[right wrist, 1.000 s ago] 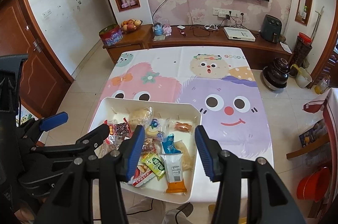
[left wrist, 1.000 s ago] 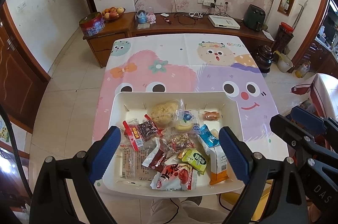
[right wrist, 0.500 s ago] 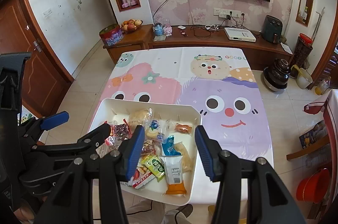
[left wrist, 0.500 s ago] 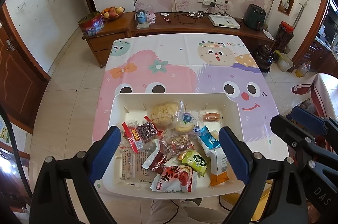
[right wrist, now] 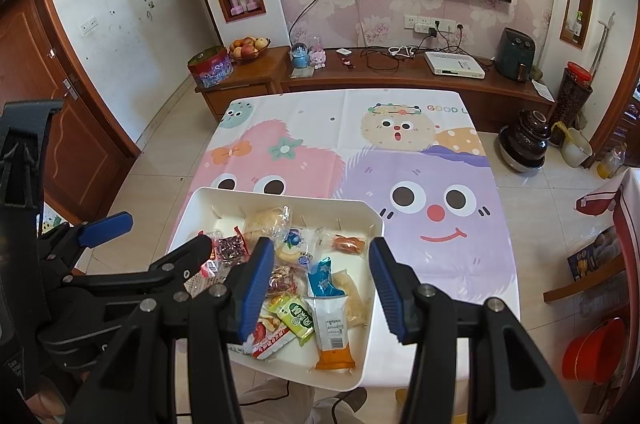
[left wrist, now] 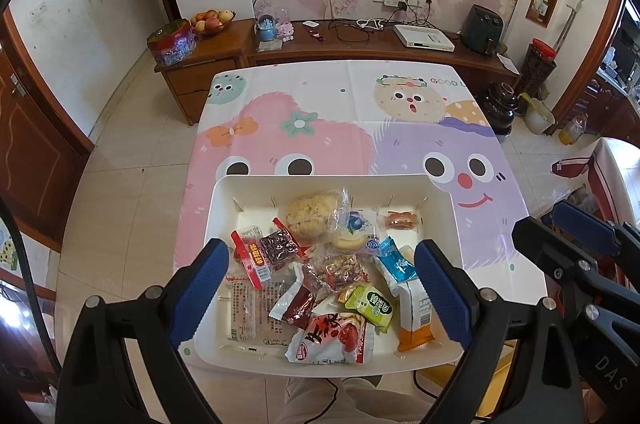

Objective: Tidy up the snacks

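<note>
A white tray [left wrist: 224, 199] sits at the near edge of the table and holds several wrapped snacks: a round rice cake [left wrist: 310, 216], a red packet [left wrist: 332, 338], a green packet [left wrist: 370, 304], a blue packet [left wrist: 396, 262], an orange-ended packet [left wrist: 414, 312]. The tray also shows in the right wrist view [right wrist: 280, 193]. My left gripper [left wrist: 320, 292] is open and empty, held above the tray. My right gripper [right wrist: 320, 284] is open and empty, above the tray's right part; in the left wrist view [left wrist: 576, 244] it shows at the right.
The table wears a cartoon cloth [left wrist: 340, 111] with pink and purple faces beyond the tray. A wooden TV cabinet [left wrist: 360, 43] stands behind the table. A dark pot [right wrist: 524, 143] sits on the floor at the right, a red basin [right wrist: 592, 352] lower right.
Both grippers have drifted only slightly; the tray and snacks have not moved.
</note>
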`<state>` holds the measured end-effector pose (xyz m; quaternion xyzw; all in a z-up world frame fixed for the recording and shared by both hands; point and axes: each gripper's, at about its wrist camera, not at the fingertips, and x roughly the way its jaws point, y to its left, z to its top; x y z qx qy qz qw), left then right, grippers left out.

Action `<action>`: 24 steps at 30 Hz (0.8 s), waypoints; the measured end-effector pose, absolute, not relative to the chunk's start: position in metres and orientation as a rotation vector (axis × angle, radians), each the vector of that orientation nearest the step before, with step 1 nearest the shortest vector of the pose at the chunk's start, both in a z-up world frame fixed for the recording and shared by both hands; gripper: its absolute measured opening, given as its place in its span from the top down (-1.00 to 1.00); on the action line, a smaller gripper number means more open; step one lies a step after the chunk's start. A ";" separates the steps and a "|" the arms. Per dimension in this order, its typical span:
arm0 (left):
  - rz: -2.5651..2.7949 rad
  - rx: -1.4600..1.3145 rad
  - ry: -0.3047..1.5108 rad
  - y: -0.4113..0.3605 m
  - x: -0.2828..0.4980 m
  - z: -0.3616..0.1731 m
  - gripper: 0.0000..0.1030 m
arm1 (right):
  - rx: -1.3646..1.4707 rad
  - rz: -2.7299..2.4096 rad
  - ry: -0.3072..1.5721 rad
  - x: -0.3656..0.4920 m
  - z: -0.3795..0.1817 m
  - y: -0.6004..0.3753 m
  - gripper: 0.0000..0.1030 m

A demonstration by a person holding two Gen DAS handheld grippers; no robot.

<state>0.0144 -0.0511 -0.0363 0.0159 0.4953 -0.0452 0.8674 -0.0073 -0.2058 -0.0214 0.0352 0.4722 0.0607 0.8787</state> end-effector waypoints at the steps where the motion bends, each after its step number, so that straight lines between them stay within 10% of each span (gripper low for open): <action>1: -0.095 0.032 1.037 -0.051 0.014 -0.036 -0.81 | 0.073 0.127 0.984 -0.008 -0.021 -0.206 0.03; 24: -0.096 0.034 1.042 -0.050 0.015 -0.035 -0.81 | 0.075 0.129 0.988 -0.005 -0.023 -0.203 0.03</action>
